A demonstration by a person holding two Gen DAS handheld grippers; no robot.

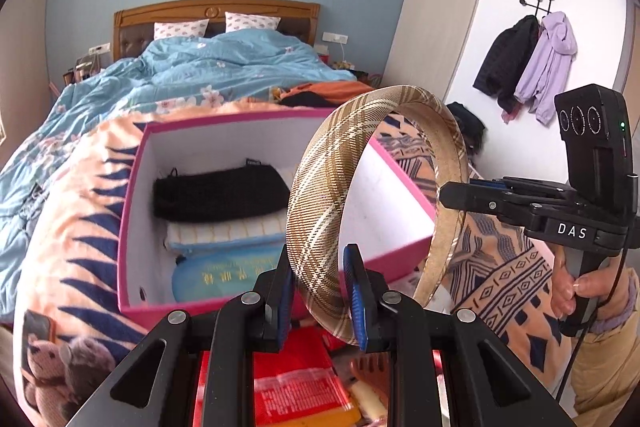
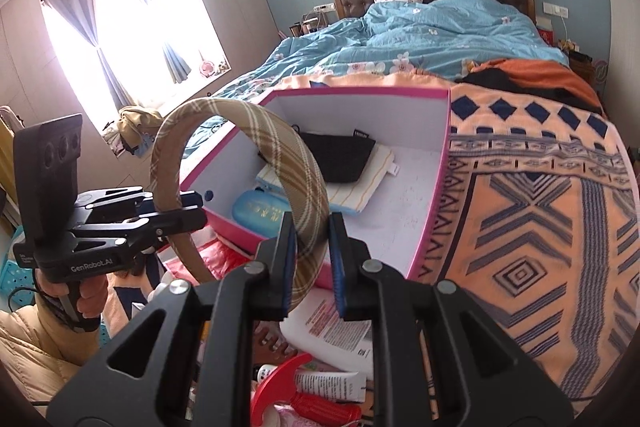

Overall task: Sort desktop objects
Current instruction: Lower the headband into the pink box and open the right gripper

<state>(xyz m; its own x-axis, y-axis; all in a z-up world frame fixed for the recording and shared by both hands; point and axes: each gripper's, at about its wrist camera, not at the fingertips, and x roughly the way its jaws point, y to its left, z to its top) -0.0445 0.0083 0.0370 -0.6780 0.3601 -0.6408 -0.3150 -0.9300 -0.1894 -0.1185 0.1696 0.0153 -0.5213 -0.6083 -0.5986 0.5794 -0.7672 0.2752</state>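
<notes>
- Left wrist view: the left gripper (image 1: 320,291) is clamped on one end of a plaid headband (image 1: 320,195). The right gripper (image 1: 452,195) pinches the other end, so the arch stands upright between them, raised above the clutter, probably so that it can be carried over the wall of the pink box (image 1: 256,115).
- That box sits on a patterned blanket (image 1: 80,211) on the bed. It holds a black pouch (image 1: 220,197) lying on a folded white cloth (image 1: 224,231), with a blue case (image 1: 216,275) in front.
- Right wrist view: the right gripper (image 2: 312,265) is closed on the headband (image 2: 280,147), and the left gripper (image 2: 192,215) grips the far end.
- The pink box (image 2: 440,171) lies just beyond, and much of its floor is bare, so there looks to be room for the headband.
- Below lie a red hook-shaped object (image 2: 280,375), a tube (image 2: 332,383) and printed paper (image 2: 340,327), not yet sorted.
</notes>
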